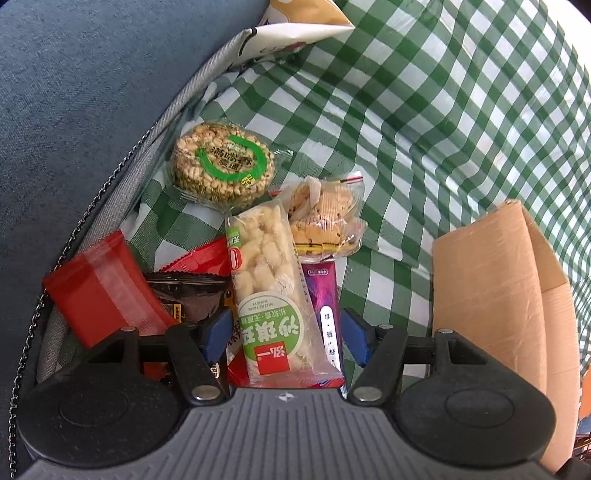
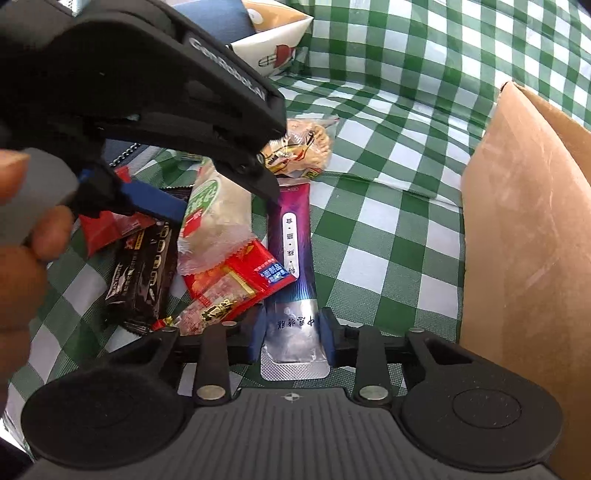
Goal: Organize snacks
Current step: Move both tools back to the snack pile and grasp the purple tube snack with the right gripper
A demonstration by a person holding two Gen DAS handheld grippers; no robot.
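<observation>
A pile of snacks lies on a green checked cloth [image 1: 388, 122]. My left gripper [image 1: 284, 336] is open, its blue pads either side of a long pale pastry pack with a green label [image 1: 266, 284]. Beyond it lie a round puffed-grain cake [image 1: 223, 164] and a clear bag of crackers [image 1: 327, 218]. My right gripper [image 2: 293, 332] has its pads against the silver end of a purple stick pack [image 2: 293, 266], which lies on the cloth. The left gripper's body [image 2: 147, 92] shows above the pile in the right wrist view.
An open brown cardboard box [image 1: 491, 295] stands at the right, also in the right wrist view [image 2: 528, 240]. Red packs [image 1: 103, 288] and a dark bar [image 2: 142, 266] lie at the left. A blue cushion [image 1: 74, 92] and a white printed bag [image 1: 295, 26] are behind.
</observation>
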